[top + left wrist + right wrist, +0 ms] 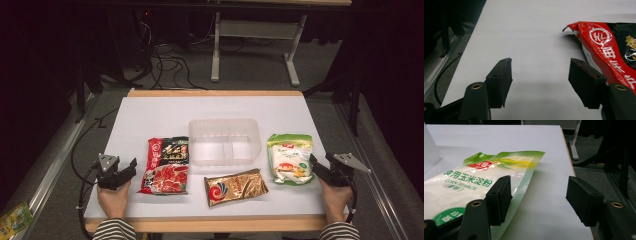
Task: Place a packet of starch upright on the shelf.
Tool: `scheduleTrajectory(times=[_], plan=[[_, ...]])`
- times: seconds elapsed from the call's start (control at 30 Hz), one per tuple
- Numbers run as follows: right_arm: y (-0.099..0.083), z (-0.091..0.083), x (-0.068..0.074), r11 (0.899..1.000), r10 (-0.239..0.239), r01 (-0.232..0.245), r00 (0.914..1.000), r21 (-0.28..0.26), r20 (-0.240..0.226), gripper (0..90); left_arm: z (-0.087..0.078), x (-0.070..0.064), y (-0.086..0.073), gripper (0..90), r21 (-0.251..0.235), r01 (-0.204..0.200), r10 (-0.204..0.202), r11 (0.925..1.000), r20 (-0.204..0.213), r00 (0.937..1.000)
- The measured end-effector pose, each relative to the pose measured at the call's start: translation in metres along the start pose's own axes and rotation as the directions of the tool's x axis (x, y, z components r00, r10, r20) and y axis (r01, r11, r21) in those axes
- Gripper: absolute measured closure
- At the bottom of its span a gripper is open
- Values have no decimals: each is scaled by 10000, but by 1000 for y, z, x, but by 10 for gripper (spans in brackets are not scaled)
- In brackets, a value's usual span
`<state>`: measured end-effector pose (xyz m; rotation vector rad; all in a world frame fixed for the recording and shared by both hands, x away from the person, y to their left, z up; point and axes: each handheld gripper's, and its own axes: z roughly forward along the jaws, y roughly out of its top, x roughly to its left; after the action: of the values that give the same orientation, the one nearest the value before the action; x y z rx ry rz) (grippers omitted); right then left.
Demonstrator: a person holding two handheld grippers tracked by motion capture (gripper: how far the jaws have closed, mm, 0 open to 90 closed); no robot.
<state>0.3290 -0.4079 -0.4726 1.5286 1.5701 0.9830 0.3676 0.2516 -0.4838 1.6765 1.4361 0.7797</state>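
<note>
At the worktop's (150, 107) two near corners, seen from the high view, rest the left gripper (131, 166) and the right gripper (314, 164), each with its jaws spread wide and holding nothing. Between them lie a red-and-black hotpot seasoning packet (165, 165) toward the left edge, a gold sachet (235, 186) near the front edge at mid-width, a corn starch bag (290, 157) toward the right edge, and a clear two-compartment plastic container (225, 141) at the centre. The left gripper view (540, 86) adds what the high view cannot resolve: the packet's red corner (599, 42) lies just beside the right-hand jaw, with bare white surface running ahead and the worktop's left edge close by. The right gripper view (539, 198) makes the bag's printed words "CORN STARCH" legible (474, 180) and shows its green seal passing under the left-hand jaw, while open surface extends to the right edge. The far half of the worktop is free behind the container.
</note>
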Motion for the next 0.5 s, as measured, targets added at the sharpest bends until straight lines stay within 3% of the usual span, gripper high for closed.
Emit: scheduleTrajectory(times=[0.5], plan=[[0,0,0,9999,-153,153,9999,-15,-51,384,1,0,0,366,97,-90,90,9999,53,9999]])
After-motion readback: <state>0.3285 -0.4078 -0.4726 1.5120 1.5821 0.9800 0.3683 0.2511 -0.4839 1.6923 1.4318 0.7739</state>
